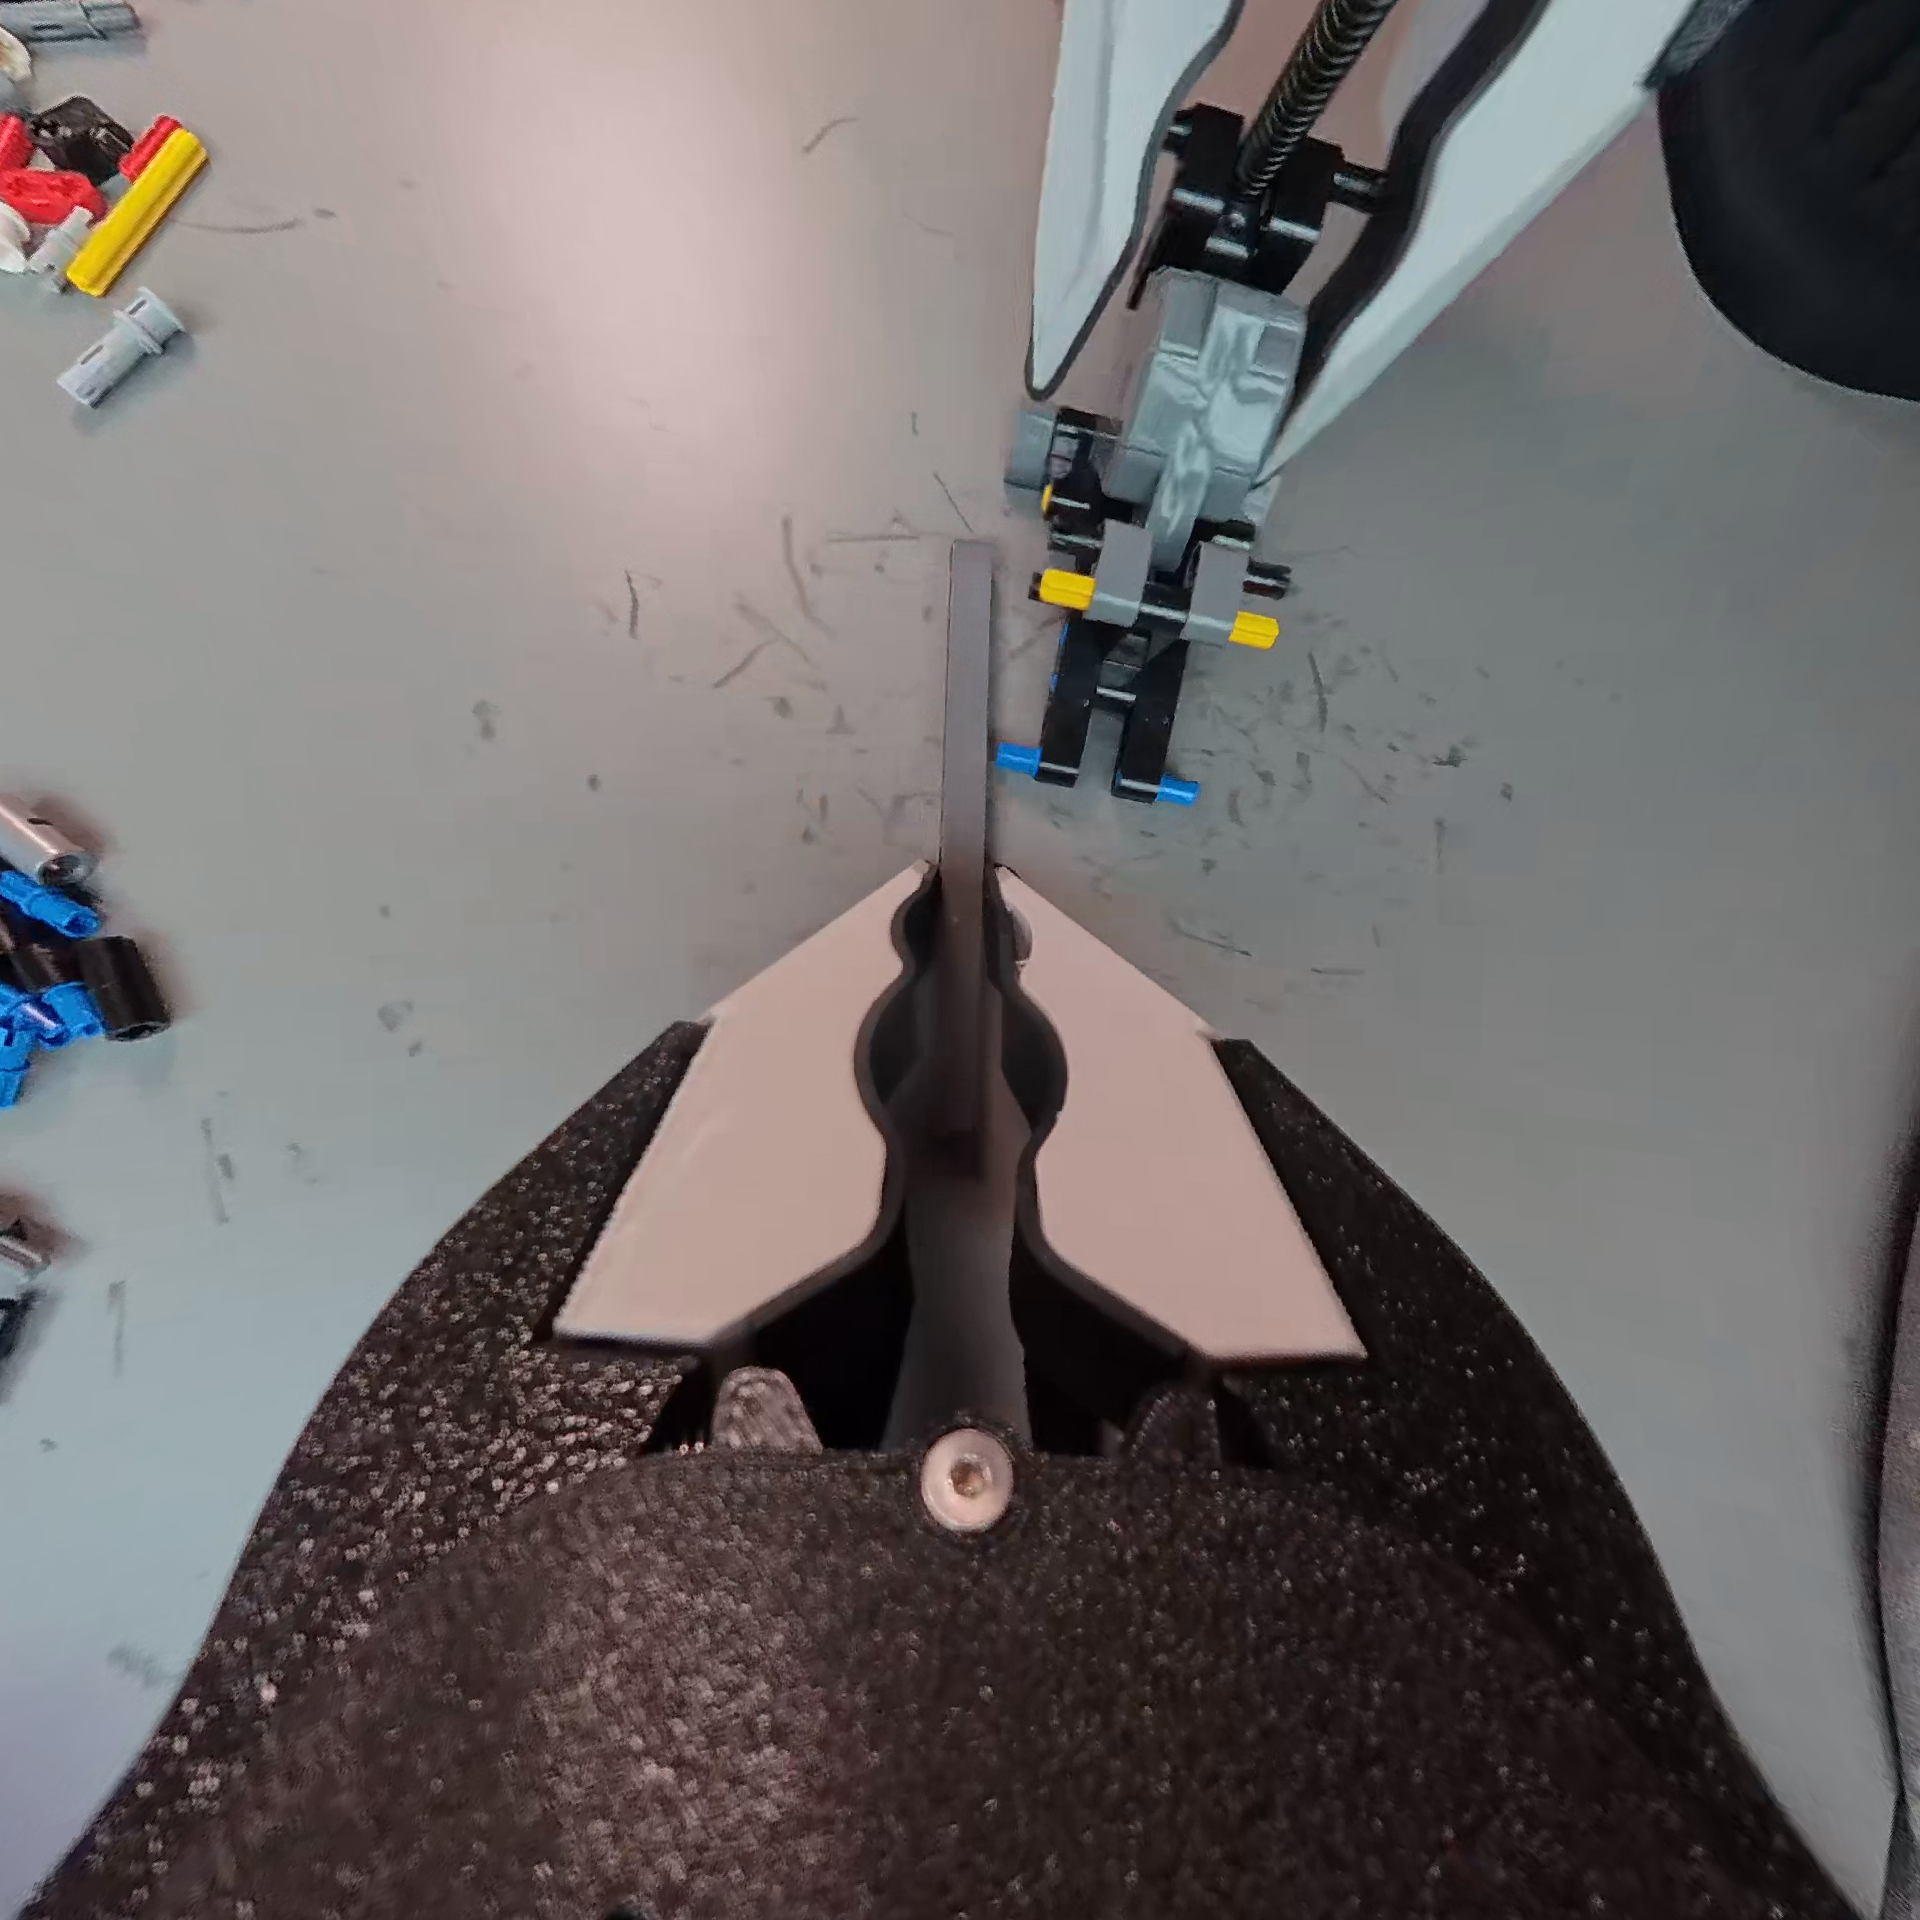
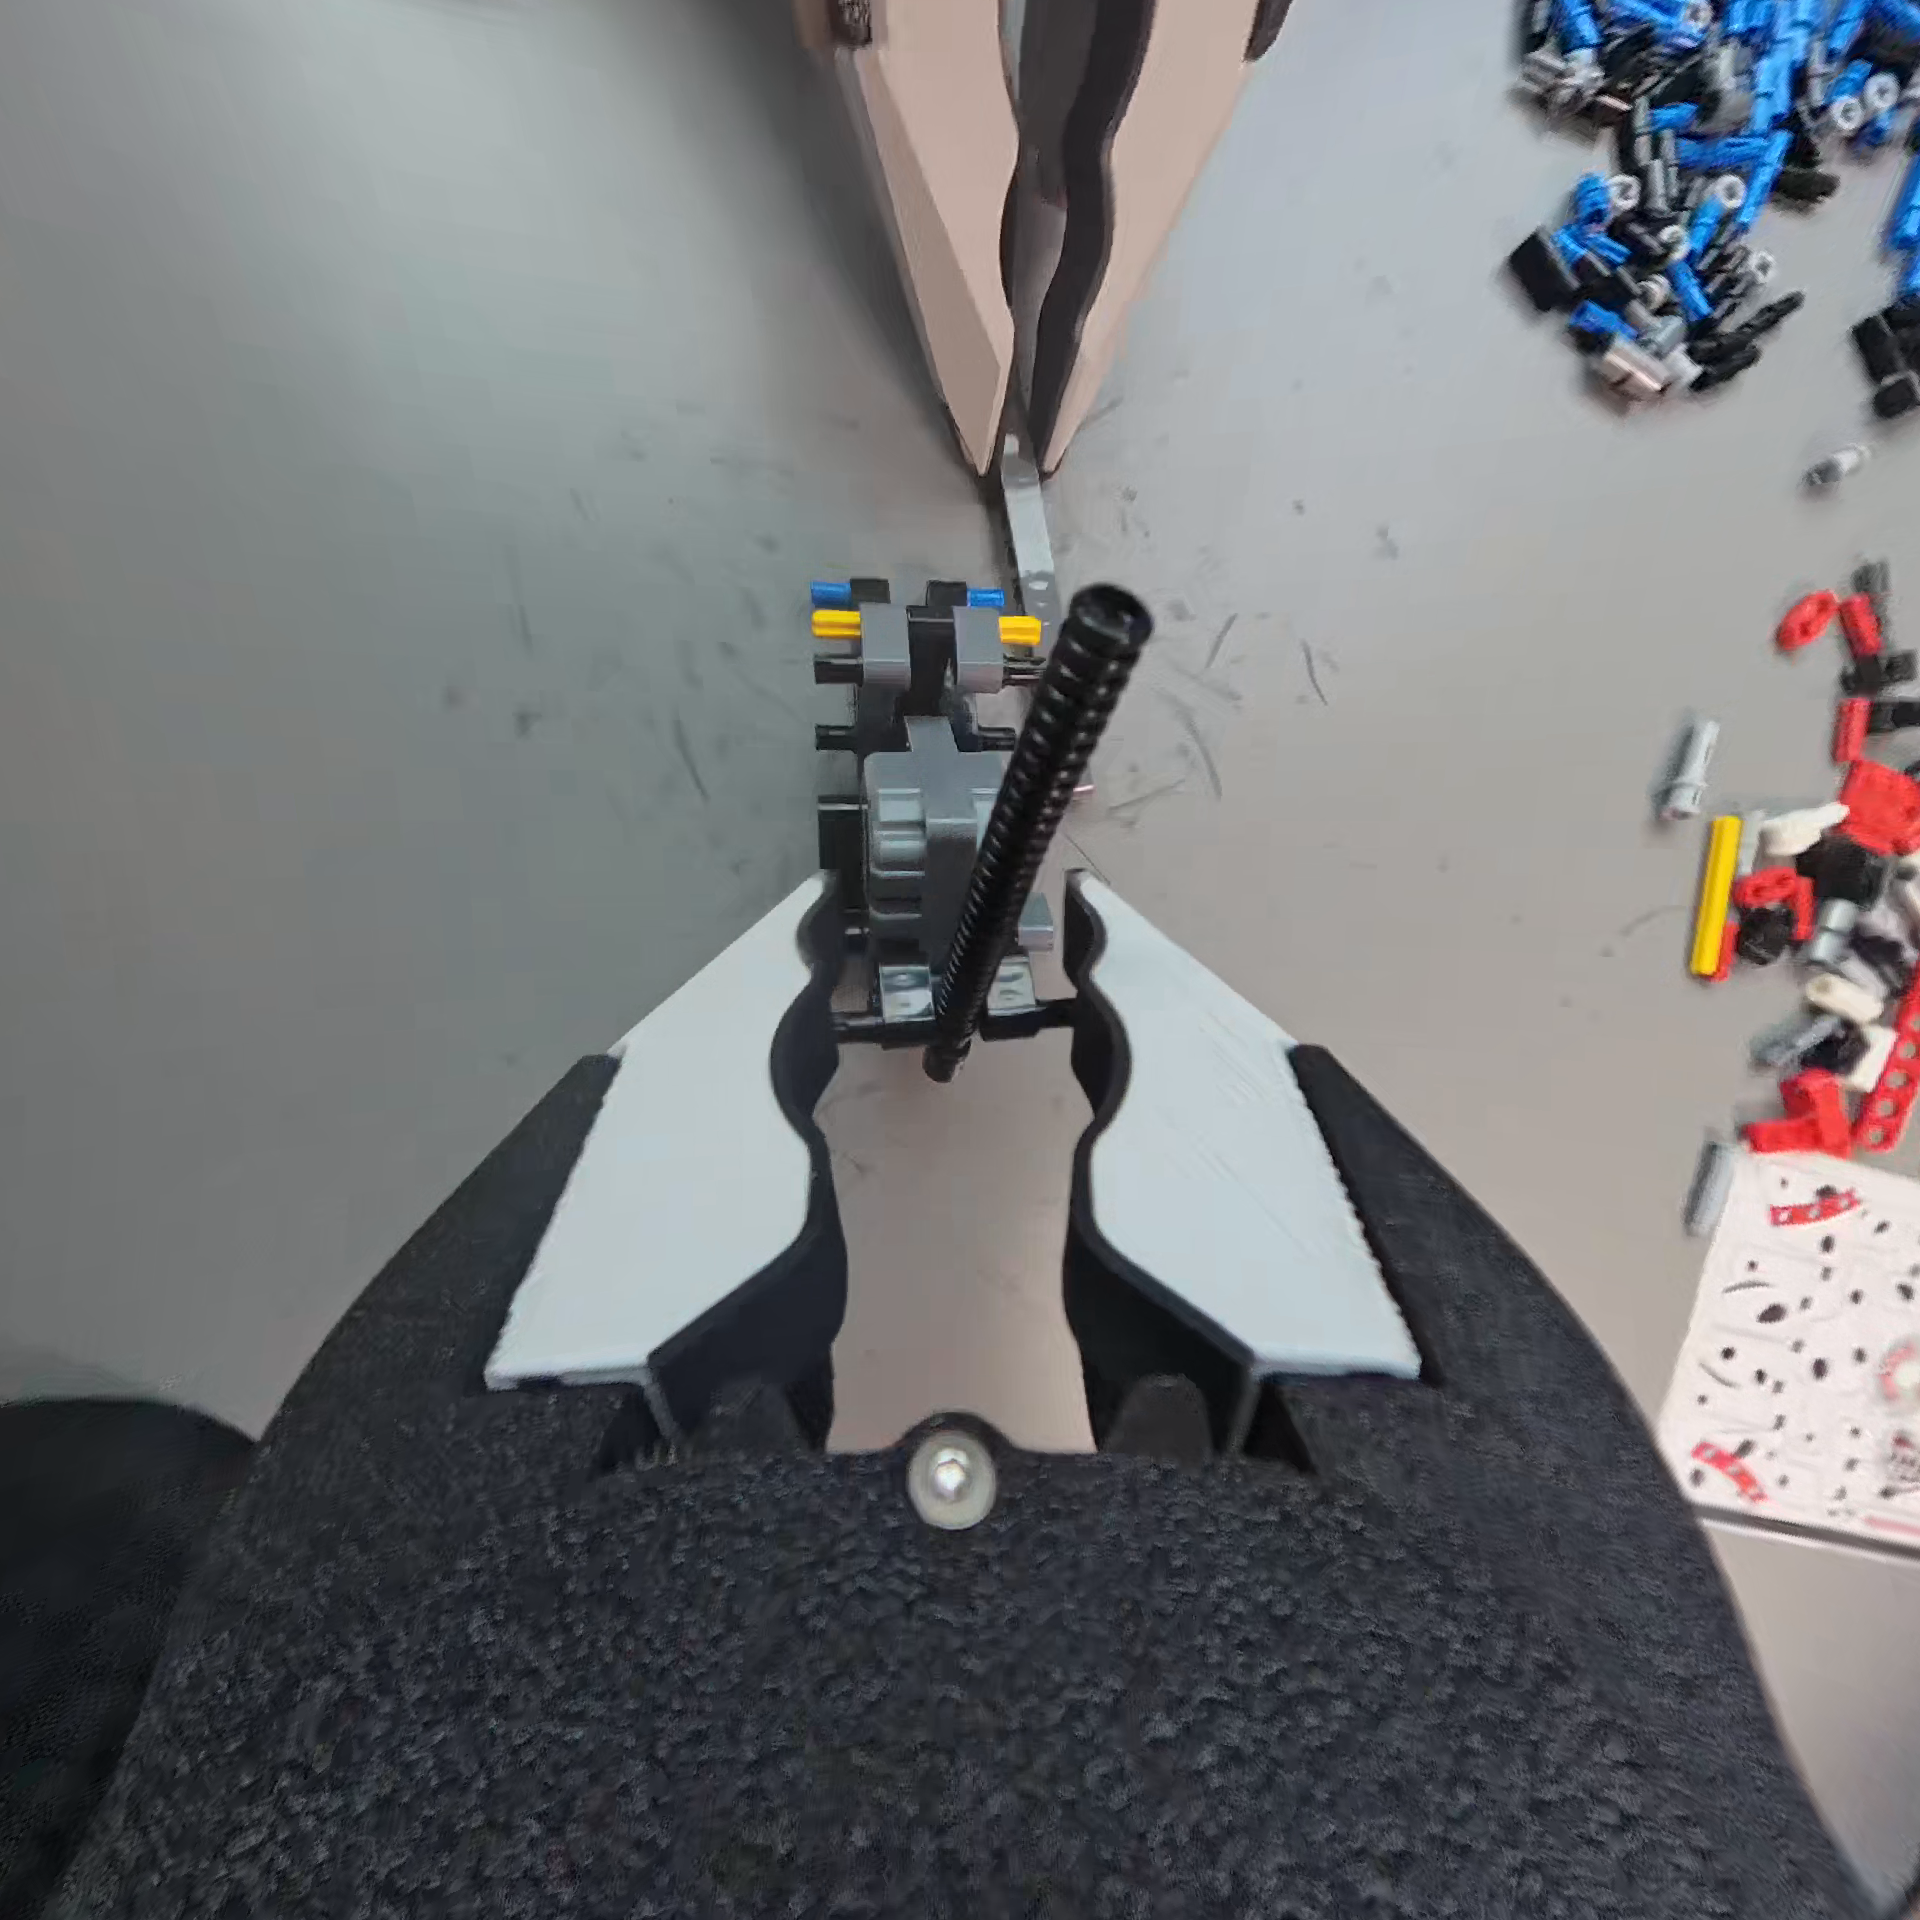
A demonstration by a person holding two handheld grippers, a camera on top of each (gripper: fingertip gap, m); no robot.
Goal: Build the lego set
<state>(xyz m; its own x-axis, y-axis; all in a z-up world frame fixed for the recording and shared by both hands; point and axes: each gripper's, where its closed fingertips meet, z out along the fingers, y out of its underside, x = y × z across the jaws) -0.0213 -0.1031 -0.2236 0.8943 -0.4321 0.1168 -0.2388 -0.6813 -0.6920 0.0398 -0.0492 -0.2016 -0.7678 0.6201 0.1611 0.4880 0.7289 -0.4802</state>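
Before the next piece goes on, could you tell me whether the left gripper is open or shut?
Shut: the left gripper clamps a thin grey beam between its fingertips, and the beam sticks out forward beside the assembly.

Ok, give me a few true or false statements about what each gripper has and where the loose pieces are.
1. The left gripper is shut on a thin grey beam. True.
2. The right gripper is empty. False: its jaws are around the lego model.
3. A black ribbed hose sticks up from the model. True.
4. The beam is already attached to the model. False: it lies beside it.
5. A yellow rod lies among the loose red pieces. True.
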